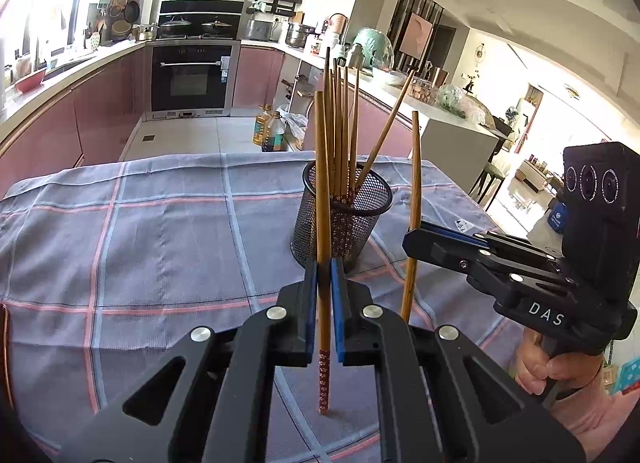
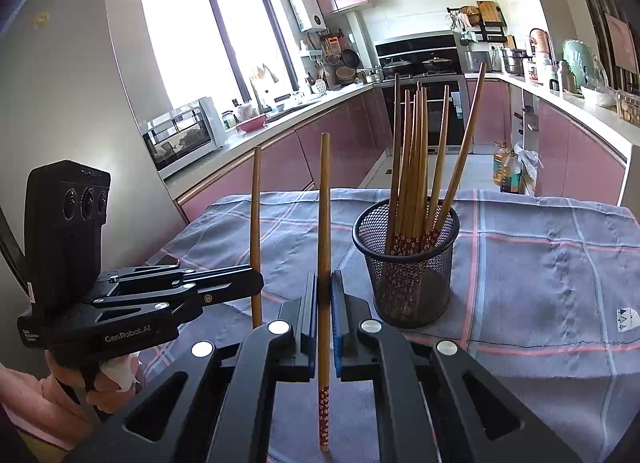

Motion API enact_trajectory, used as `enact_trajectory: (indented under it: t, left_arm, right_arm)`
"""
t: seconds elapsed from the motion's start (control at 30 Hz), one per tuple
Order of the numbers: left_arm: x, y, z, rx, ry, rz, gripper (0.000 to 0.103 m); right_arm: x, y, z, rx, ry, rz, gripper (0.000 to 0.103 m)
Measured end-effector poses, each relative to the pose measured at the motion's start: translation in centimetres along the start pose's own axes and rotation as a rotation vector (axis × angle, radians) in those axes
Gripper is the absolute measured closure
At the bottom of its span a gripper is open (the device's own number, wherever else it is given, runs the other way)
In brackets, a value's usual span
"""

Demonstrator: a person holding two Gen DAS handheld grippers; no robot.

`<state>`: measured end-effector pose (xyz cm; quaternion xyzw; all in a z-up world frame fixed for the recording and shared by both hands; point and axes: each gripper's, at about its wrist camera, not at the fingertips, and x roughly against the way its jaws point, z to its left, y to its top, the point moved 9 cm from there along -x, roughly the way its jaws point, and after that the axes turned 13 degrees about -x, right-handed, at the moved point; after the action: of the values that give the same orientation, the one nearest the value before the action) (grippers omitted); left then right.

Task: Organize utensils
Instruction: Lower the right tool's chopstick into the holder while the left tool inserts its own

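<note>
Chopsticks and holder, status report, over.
Left claw shut on one chopstick, upright. Right claw shut on another chopstick. Mesh holder ahead on the tablecloth, chopsticks inside. Path clear.

I see a table covered edge to edge by a grey-blue cloth with pink and pale blue check lines. A black mesh cup holding chopsticks stands on the cloth, toward the far edge from my left camera.
</note>
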<state>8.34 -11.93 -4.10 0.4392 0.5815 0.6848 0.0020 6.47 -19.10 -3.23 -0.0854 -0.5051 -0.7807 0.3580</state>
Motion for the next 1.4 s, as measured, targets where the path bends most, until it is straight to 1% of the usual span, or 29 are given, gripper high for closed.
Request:
enact_trajectory:
  t: [0.67, 1.4]
  left_arm:
    - [0.4, 1.4, -0.2, -0.006, -0.004, -0.020, 0.095]
    - [0.6, 2.8, -0.5, -0.027, -0.007, -0.048, 0.095]
  right_arm:
    - [0.0, 1.5, 0.5, 0.012, -0.002, -0.032, 0.098]
    - [0.7, 2.9, 0.0, 0.015, -0.009, -0.077, 0.098]
